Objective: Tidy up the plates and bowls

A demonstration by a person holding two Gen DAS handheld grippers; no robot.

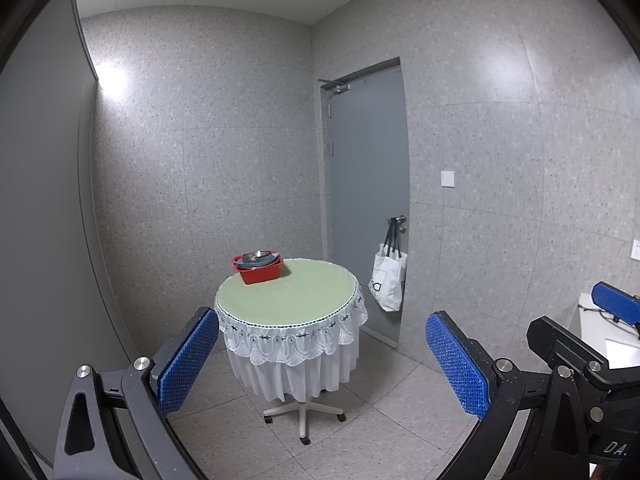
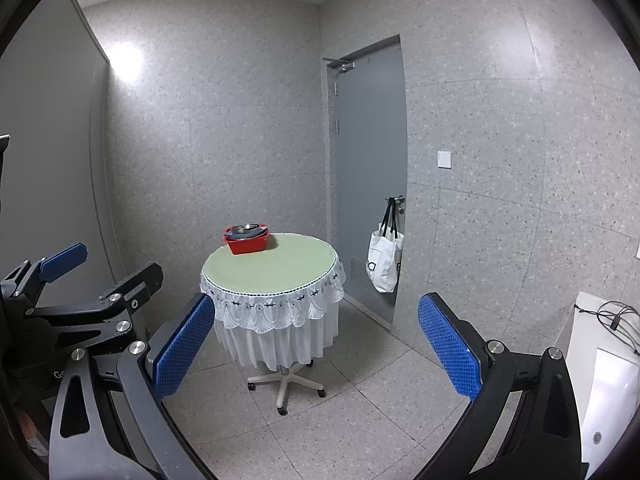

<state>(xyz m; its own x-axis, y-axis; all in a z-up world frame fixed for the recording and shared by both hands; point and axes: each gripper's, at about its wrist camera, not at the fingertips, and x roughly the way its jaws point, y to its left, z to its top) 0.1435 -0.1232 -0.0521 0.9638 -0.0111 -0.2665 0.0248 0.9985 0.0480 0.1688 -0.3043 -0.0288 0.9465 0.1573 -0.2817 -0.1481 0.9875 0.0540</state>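
A red tub holding stacked grey plates and a metal bowl stands at the far left edge of a round table with a green top and white lace skirt. It also shows in the right wrist view, on the table. My left gripper is open and empty, well short of the table. My right gripper is open and empty, also far back. Each gripper shows at the edge of the other's view: right, left.
A grey door stands behind the table on the right, with a white tote bag hanging from its handle. A white counter with cables is at the right. The table has a wheeled base on tiled floor.
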